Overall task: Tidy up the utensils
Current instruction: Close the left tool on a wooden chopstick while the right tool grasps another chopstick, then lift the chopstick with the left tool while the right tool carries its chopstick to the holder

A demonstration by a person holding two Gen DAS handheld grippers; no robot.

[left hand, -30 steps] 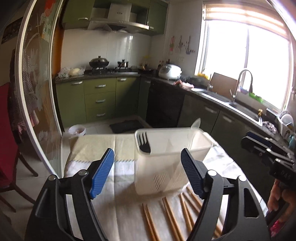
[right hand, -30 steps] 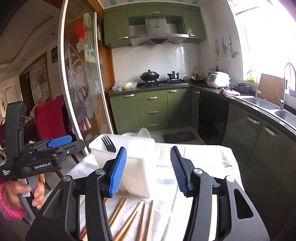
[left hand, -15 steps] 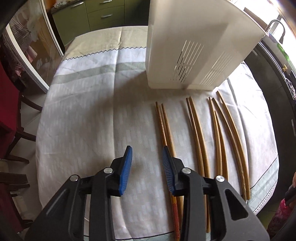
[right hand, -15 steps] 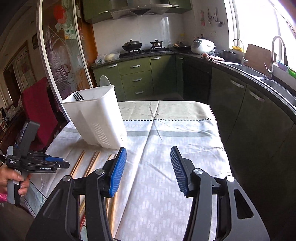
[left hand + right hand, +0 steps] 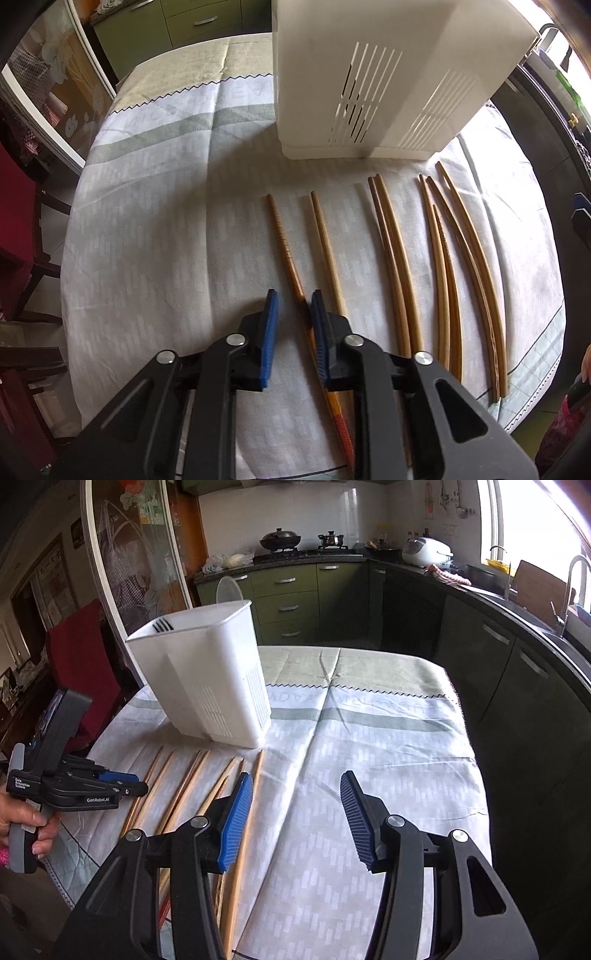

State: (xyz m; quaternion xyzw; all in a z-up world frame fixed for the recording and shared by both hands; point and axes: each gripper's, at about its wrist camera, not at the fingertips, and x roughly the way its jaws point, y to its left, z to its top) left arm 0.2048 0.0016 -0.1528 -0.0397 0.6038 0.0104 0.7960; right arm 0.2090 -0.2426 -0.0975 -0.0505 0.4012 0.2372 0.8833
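Several wooden chopsticks lie side by side on the clothed table in front of a white slotted utensil holder. My left gripper is low over the leftmost chopstick, its narrowed jaws on either side of it, a gap still showing. In the right wrist view the holder stands upright with a black fork in it, and the chopsticks lie to its near side. My right gripper is open and empty above the cloth. The left gripper shows at the left.
The round table has a white and grey cloth. A red chair stands at the left, beside a glass sliding door. Dark green kitchen cabinets and a counter run along the back and right.
My left gripper has tilted down from looking across the kitchen, dropped to the leftmost chopstick and narrowed its jaws around it. The right gripper has pulled back and lowered, still open.
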